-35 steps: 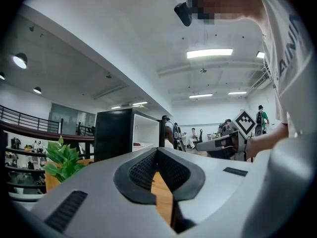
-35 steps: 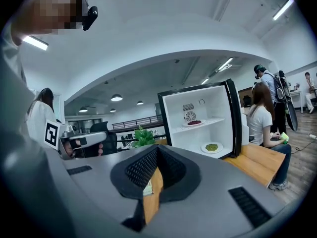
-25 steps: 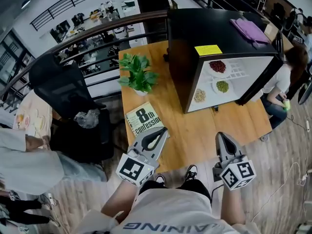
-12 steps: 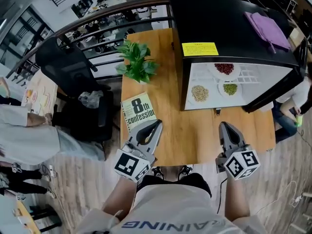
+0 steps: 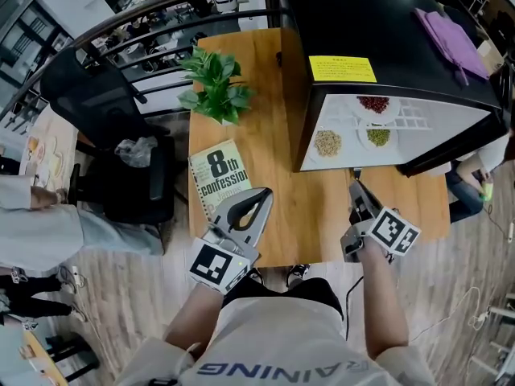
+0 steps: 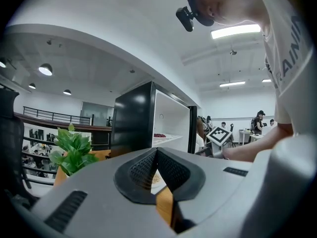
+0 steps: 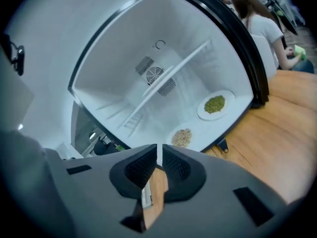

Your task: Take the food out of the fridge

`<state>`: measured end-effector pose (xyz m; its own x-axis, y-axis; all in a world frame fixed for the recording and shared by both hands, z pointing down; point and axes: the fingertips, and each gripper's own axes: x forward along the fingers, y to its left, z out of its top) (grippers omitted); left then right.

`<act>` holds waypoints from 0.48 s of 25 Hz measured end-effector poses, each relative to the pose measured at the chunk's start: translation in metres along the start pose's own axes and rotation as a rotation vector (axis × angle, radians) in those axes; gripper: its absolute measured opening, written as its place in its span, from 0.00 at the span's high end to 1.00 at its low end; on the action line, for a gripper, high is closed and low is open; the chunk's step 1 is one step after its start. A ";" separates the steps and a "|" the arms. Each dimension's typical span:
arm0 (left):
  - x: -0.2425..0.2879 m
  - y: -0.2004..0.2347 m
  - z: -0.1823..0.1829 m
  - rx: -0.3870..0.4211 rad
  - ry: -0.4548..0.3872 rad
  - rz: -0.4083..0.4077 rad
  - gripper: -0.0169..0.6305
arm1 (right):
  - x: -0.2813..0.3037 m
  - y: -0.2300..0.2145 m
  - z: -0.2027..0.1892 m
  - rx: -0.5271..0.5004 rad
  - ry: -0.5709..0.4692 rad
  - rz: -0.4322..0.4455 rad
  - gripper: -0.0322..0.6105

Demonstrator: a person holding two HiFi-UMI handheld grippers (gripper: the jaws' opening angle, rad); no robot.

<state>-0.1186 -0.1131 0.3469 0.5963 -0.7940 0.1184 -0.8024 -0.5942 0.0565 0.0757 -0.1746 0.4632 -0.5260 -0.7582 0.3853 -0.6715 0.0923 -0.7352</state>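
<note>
Spread the right gripper [image 5: 356, 191], now pinched together and empty like the left gripper [image 5: 259, 198], before reaching into the open fridge [image 5: 378, 30] at upper right, taking the near plate of beige grains [image 5: 327, 142] by its rim, kept level.

A wooden table [image 5: 278, 207] carries three things. An open black fridge [image 5: 354, 14] stands on its right part. A potted plant [image 5: 213, 91] stands near the far left corner, and a book [image 5: 219, 177] lies near the front left edge.
</note>
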 end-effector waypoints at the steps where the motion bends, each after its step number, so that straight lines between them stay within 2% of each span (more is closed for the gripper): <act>1: 0.000 0.001 -0.002 -0.001 0.007 -0.001 0.97 | 0.008 -0.006 -0.003 0.039 0.008 -0.010 0.91; 4: -0.001 0.004 -0.007 -0.009 0.016 0.004 0.97 | 0.029 -0.023 -0.009 0.159 0.023 -0.020 0.79; 9: 0.000 0.008 -0.012 -0.016 0.025 0.013 0.97 | 0.065 -0.054 -0.018 0.372 0.027 -0.051 0.79; 12: 0.002 0.007 -0.011 -0.041 0.029 0.021 0.97 | 0.082 -0.066 -0.024 0.456 0.032 -0.070 0.79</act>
<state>-0.1232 -0.1175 0.3587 0.5792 -0.8015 0.1489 -0.8152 -0.5715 0.0945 0.0647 -0.2269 0.5568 -0.5081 -0.7317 0.4544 -0.4112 -0.2575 -0.8744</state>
